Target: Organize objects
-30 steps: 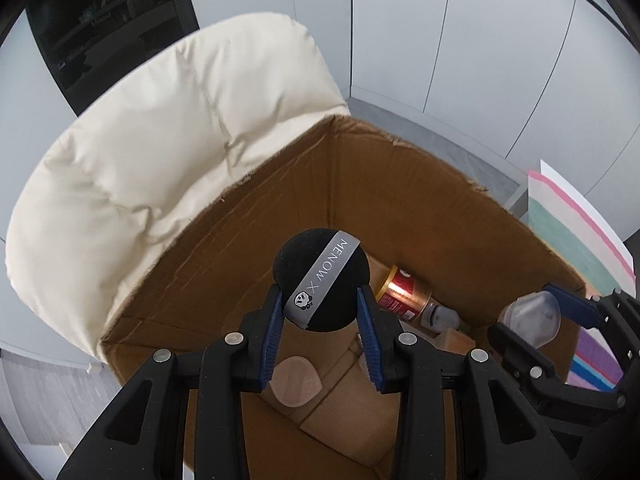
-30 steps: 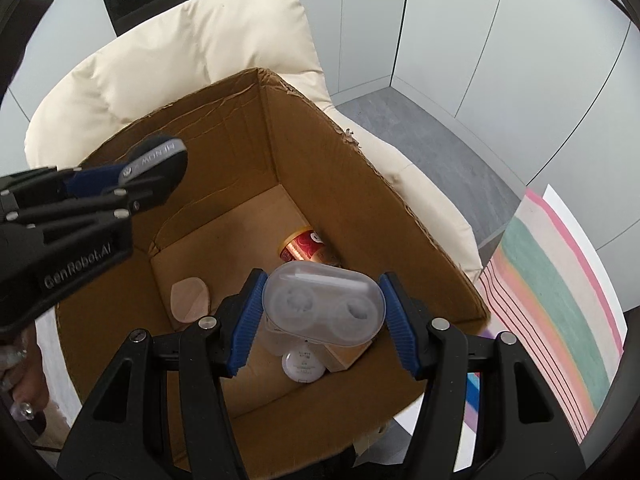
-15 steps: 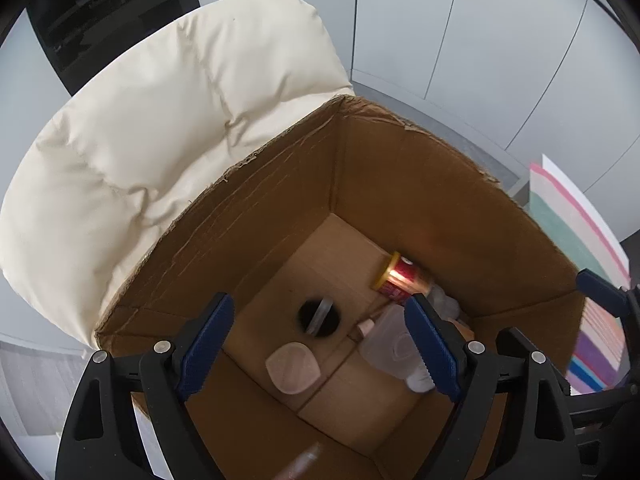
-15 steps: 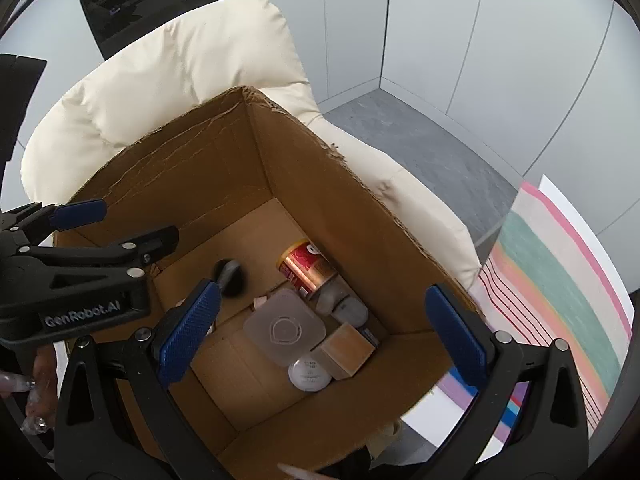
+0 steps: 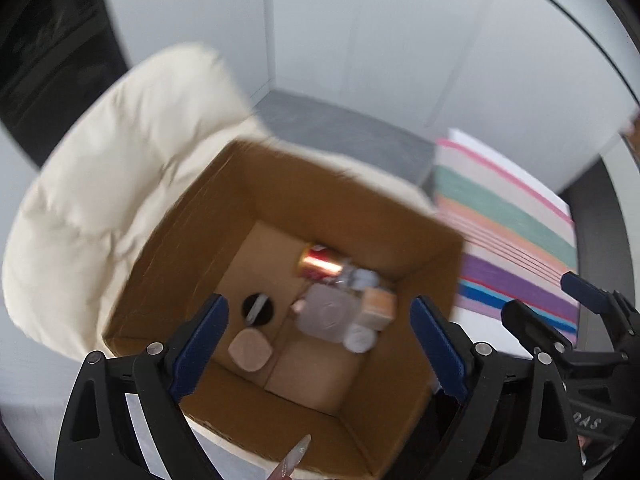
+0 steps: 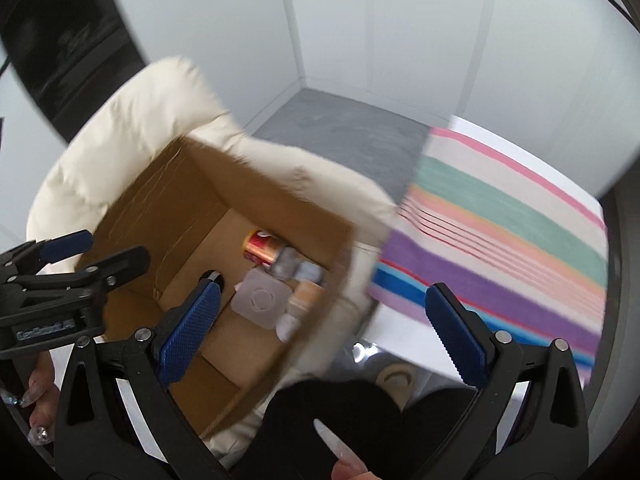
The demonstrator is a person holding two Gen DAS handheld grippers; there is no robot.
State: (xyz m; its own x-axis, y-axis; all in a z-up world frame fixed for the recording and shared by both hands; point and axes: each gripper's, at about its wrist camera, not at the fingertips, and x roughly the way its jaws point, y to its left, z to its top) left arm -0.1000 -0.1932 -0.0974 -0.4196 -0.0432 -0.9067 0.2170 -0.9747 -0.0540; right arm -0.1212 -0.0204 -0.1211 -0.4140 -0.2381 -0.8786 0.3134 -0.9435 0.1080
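Now the left gripper (image 5: 320, 344) is opening, nothing between its jaws. The right gripper (image 6: 332, 336) gapes wide, empty. Below, the black ball (image 5: 258, 309) lies by the cardboard box's (image 5: 168, 264) left wall.

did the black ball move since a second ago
Yes. It was up between the left claw's fingers; now the black ball lies on the cardboard box floor, beside the pink pad.

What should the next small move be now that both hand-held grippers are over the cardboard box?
Probably swing both away from the cardboard box toward the striped cloth to look for more items. The left hand-held gripper, its jaws opening, and the right hand-held gripper hold nothing; the black sponge ball and the clear case already lie on the box floor.
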